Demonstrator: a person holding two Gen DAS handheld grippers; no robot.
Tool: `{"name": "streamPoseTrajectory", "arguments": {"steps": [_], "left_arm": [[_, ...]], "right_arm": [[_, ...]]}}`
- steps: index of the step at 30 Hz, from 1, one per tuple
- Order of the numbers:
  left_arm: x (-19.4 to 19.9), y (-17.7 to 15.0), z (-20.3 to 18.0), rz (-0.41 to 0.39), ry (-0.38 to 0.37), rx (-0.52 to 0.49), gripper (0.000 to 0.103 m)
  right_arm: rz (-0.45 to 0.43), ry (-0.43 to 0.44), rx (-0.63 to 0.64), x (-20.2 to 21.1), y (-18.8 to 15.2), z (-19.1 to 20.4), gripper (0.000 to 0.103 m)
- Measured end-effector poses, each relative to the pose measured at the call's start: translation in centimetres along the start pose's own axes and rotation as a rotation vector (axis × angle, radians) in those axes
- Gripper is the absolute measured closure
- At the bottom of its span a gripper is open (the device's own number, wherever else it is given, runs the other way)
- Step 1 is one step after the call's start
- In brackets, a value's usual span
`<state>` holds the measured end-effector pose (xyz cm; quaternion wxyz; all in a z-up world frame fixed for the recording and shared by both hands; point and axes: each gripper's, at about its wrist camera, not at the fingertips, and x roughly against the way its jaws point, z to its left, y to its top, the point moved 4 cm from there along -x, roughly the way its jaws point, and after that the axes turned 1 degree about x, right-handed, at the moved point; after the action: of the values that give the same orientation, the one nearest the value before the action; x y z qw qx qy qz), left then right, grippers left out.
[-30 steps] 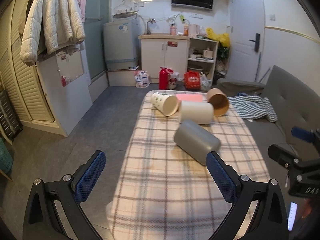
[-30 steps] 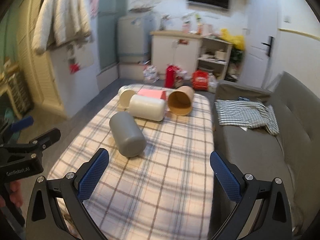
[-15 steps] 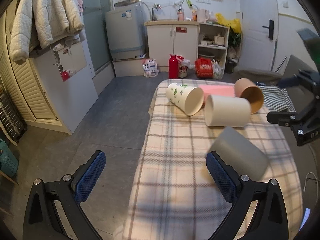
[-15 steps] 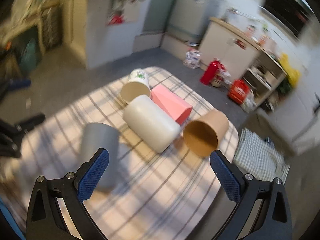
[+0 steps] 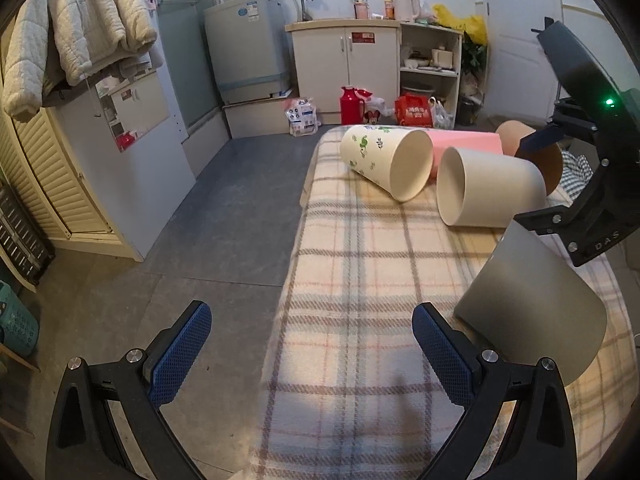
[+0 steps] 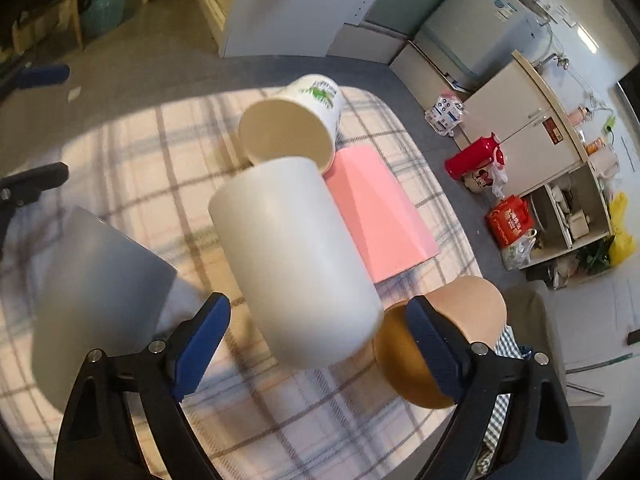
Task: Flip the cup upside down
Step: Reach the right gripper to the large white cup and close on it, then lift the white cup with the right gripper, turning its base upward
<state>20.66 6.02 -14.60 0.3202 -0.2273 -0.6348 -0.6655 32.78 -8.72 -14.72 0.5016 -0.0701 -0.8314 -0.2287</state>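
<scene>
we see the cream cup (image 6: 296,264) lying on its side on the plaid-covered table (image 5: 360,280), a plain matte cylinder with smooth walls, its open mouth turned toward the left-hand side of the table and its closed base toward our right gripper (image 6: 320,332). in the left wrist view the same cream cup (image 5: 488,188) shows a hollow, bare interior. our right gripper hangs over it with its two blue-padded fingers (image 6: 200,344) spread wide on either side of the cup's base end; whether the pads touch the wall we cannot tell from this angle, though they look apart from it. our left gripper (image 5: 312,356) is spread wide too, holding nothing, low over the near edge of the table. four more containers lie tipped around the cream cup: a grey cup (image 5: 532,308) near the left gripper's fingers, a white paper cup with green print (image 5: 384,160) with its mouth open toward us and nothing inside, a brown paper cup (image 6: 440,340) just beside the cream cup's base, mouth facing the right camera and bare within, and a pink box (image 6: 380,220) lying flat behind the cream cup, touching or nearly touching it.
</scene>
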Motion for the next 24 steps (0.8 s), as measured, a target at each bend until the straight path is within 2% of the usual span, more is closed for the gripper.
{"name": "streamPoseTrajectory", "arguments": {"steps": [3, 5, 10, 12, 18, 24], "left_arm": [[-0.2, -0.2, -0.1, 0.003, -0.005, 0.001, 0.000], [-0.1, -0.3, -0.1, 0.010, -0.002, 0.003, 0.000], [1.1, -0.2, -0.1, 0.000, -0.004, 0.005, 0.000], [2.0, 0.1, 0.0, -0.011, -0.001, 0.006, 0.000], [5.6, 0.6, -0.3, -0.047, -0.026, 0.024, 0.000], [10.0, 0.7, -1.0, -0.104, -0.055, 0.032, 0.000]], "right_arm": [[0.008, -0.002, 0.005, -0.6, 0.0, -0.1, 0.014], [0.028, -0.007, 0.017, -1.4, 0.0, 0.0, 0.023], [0.036, -0.054, -0.014, -0.8, -0.5, -0.1, 0.025], [0.025, -0.066, -0.047, 0.5, -1.1, -0.3, 0.025], [-0.009, -0.081, -0.272, 6.9, -5.3, -0.7, 0.027], [-0.027, -0.076, -0.462, 13.0, -10.5, 2.8, 0.028]]}}
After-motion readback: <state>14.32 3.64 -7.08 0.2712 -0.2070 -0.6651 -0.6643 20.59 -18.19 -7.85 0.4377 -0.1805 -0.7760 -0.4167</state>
